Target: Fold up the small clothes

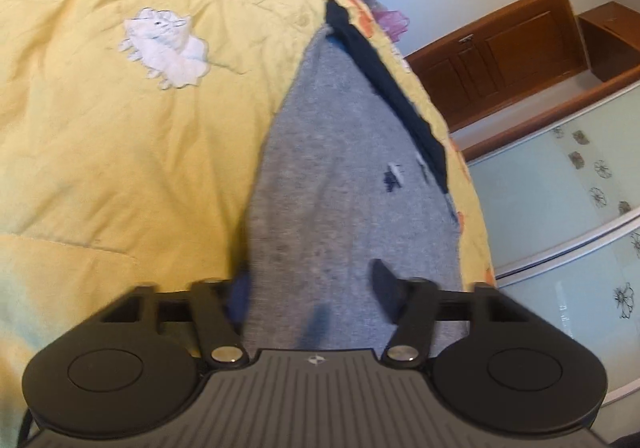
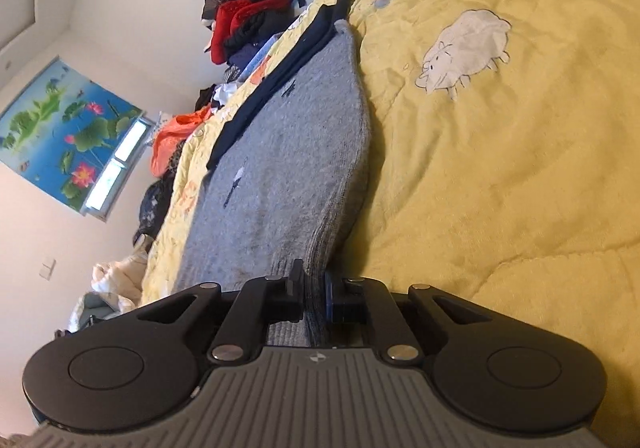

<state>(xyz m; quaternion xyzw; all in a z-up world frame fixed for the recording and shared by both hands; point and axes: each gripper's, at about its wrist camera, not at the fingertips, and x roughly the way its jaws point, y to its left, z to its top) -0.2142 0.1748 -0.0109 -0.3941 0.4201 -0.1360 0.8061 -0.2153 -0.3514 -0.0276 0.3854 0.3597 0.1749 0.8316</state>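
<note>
A small grey knitted garment point(image 1: 340, 167) with a dark navy band point(image 1: 384, 79) along one edge lies flat on a yellow quilt point(image 1: 120, 147). My left gripper point(image 1: 312, 288) is at its near end. The jaws stand fairly wide with the grey cloth lying between them. One fingertip point(image 1: 384, 284) rests over the cloth, and the pads do not visibly pinch it. In the right wrist view the same grey garment point(image 2: 288, 151) and navy band point(image 2: 280, 79) stretch away from me. My right gripper point(image 2: 313, 288) is shut on the garment's near ribbed edge.
The yellow quilt point(image 2: 500, 187) bears a white sheep patch point(image 2: 464, 51). A pile of black and red clothes point(image 2: 248, 19) and an orange garment point(image 2: 176, 135) lie along the bed's far edge. A wooden cabinet point(image 1: 508, 51) and a glass-fronted wardrobe point(image 1: 560, 207) stand beyond the bed.
</note>
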